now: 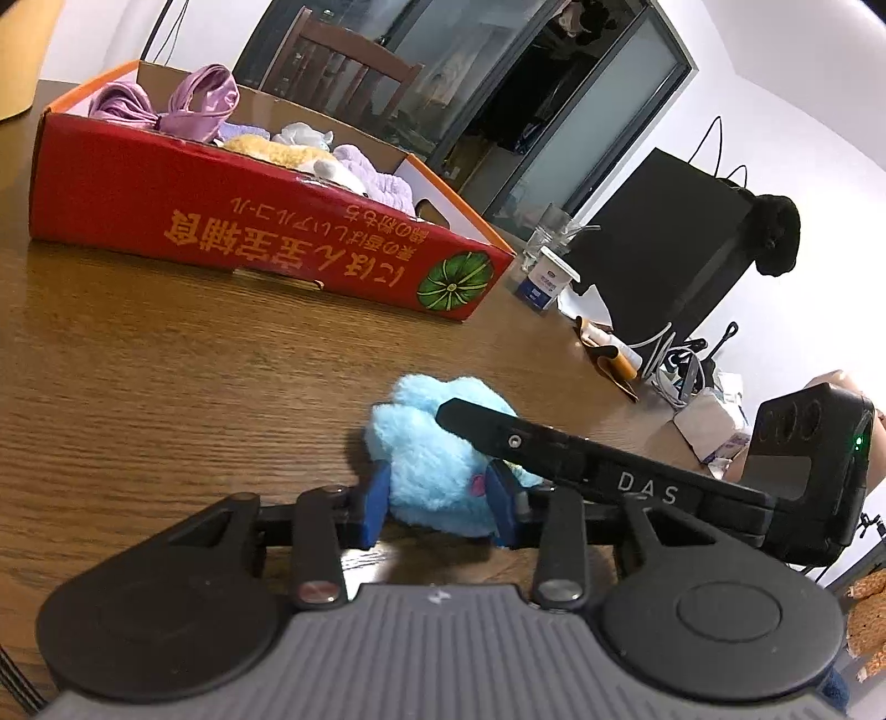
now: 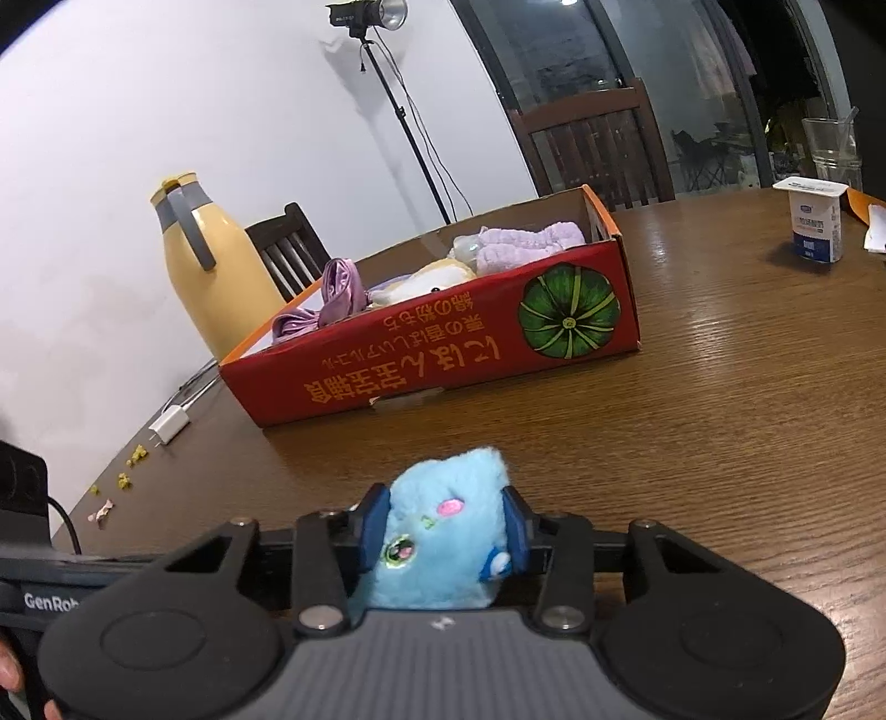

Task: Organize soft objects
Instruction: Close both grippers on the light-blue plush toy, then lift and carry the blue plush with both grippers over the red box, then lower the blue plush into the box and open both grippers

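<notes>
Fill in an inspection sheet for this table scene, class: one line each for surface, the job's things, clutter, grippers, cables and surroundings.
Surface: brown wooden table, crumbs near its left edge.
Job's things: blue plush toy on the table; red cardboard box beyond it, holding purple satin cloth, a cream plush and lilac fluffy fabric.
Clutter: yogurt cup, glass jar, yellow jug, black bag.
Grippers: left hand-held gripper and right hand-held gripper both clamp the blue plush toy, pads pressing its sides.
Cables: white charger with its lead; tangled cords by the bag.
Surroundings: white wall, wooden chairs, light stand, dark glass doors.
</notes>
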The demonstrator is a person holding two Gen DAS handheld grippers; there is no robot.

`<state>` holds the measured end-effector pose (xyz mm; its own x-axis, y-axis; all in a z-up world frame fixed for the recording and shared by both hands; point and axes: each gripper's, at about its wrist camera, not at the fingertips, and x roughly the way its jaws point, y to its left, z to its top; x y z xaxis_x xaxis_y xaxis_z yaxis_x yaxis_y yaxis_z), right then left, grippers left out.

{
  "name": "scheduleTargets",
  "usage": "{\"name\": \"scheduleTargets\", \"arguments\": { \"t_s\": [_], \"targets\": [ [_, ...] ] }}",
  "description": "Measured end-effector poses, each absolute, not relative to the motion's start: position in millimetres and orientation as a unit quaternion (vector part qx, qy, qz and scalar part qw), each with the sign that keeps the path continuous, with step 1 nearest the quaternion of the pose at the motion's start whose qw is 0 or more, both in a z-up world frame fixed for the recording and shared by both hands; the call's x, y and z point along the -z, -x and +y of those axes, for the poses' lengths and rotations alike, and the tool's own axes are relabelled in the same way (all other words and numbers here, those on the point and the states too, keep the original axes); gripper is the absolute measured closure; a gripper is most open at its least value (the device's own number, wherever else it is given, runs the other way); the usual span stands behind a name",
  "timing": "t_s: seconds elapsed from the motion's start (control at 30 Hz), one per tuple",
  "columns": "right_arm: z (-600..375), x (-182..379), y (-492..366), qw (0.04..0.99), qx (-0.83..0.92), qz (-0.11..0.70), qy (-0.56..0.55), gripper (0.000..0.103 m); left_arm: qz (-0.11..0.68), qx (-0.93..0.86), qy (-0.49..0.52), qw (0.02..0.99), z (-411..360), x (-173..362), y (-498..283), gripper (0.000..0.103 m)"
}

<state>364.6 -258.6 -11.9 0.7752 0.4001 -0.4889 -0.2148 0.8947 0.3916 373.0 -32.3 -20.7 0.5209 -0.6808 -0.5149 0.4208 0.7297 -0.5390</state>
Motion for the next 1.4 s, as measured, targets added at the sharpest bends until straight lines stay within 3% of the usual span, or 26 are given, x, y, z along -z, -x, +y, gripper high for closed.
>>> {"name": "scheduleTargets", "arguments": {
  "t_s": [0.13,0.47,0.77,0.87,0.9,1.1,1.23,1.4],
  "targets": [
    [-257,6,-344,0.933,-0.146,0.292,-0.152,0.066,0.383,0.323,0.195,0.843,-31,20,-362,0.066],
    [-256,4,-243,0.926,-0.161,0.298,-0.168,0.069,0.368,0.302,0.181,0.861,-22,14,-252,0.067],
    [-239,-35,-215,0.938,-0.189,0.25,-0.147,0.07,0.314,0.292,0.179,0.886,-2,-29,-225,0.068],
    [-228,-66,-237,0.947,-0.204,0.225,-0.106,0.07,0.28,0.292,0.166,0.899,4,-57,-246,0.069],
    [-223,-79,-250,0.949,-0.212,0.212,-0.092,0.07,0.265,0.29,0.16,0.906,7,-68,-256,0.078],
    [-183,-146,-363,0.952,-0.243,0.172,-0.069,0.079,0.224,0.272,0.15,0.924,27,-123,-366,0.085],
    [-169,-138,-461,0.944,-0.234,0.204,-0.111,0.083,0.247,0.256,0.175,0.918,41,-115,-457,0.085],
    [-159,-85,-557,0.93,-0.192,0.278,-0.145,0.084,0.293,0.22,0.146,0.919,41,-73,-533,0.086]
  ]
}}
